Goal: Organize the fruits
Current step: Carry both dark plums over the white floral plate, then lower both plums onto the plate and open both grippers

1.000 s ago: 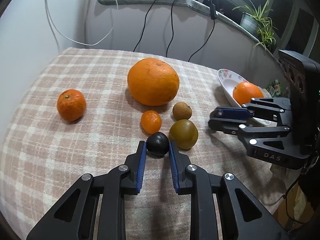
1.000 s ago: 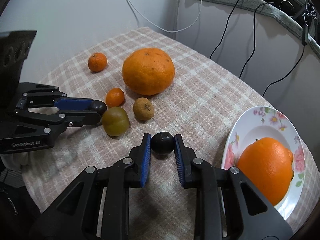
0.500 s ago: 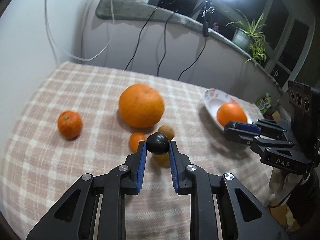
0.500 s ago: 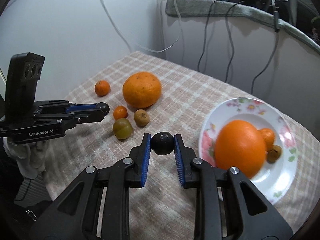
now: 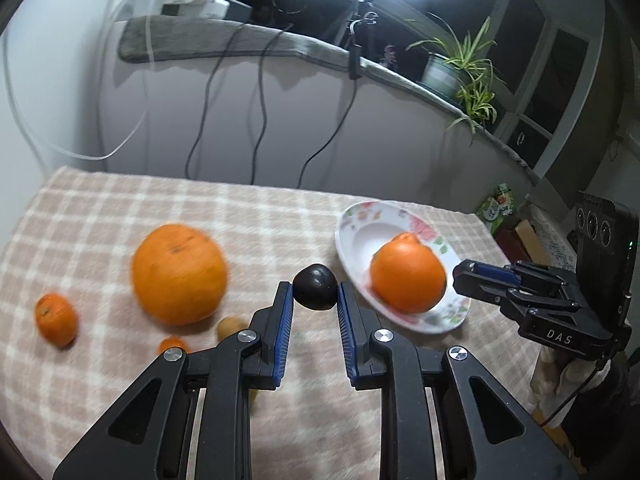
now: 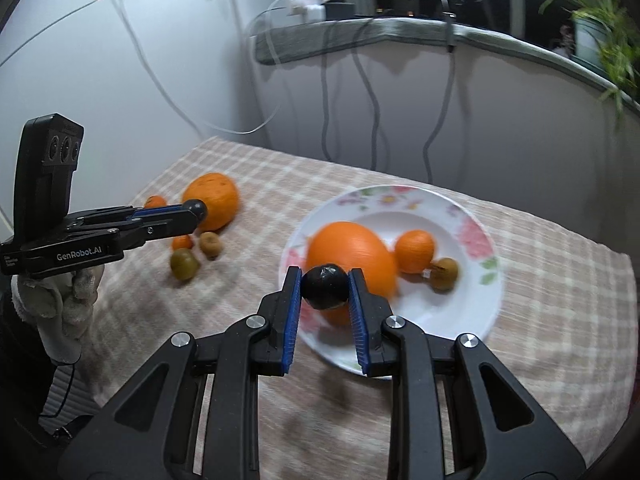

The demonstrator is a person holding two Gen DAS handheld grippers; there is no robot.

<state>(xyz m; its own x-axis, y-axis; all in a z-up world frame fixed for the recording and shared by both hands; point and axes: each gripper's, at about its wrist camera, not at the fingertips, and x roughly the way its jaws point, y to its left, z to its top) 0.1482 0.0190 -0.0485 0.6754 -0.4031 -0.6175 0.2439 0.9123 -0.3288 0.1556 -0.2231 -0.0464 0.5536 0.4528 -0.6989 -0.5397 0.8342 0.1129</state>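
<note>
I had a dark plum (image 5: 315,286) pinched at the tips of my left gripper (image 5: 314,307), carried above the checked cloth (image 5: 100,216) near the rim of the flowered plate (image 5: 352,220). My right gripper (image 6: 325,291) pinched a second dark plum (image 6: 324,286) between its blue pads, hanging over the near side of the plate, in front of the big orange (image 6: 352,256) lying there.

By my reckoning the sorting was perhaps a third done. The plate already held that orange, a small mandarin (image 6: 415,251) and a brownish round fruit (image 6: 444,274) just beside it. Left on the cloth were a large orange (image 5: 179,274), a mandarin (image 5: 56,320) well to its left, a tiny orange fruit (image 6: 182,242), a small brown fruit (image 6: 210,243) and a green-brown one (image 6: 184,264), clustered near the large orange.

The plums were nearly round, so I could make out no real long axis. The left one showed a small dimple facing the camera, which I took for the stem end; the right one looked wrinkled and shiny, and I couldn't tell which way it pointed.
</note>
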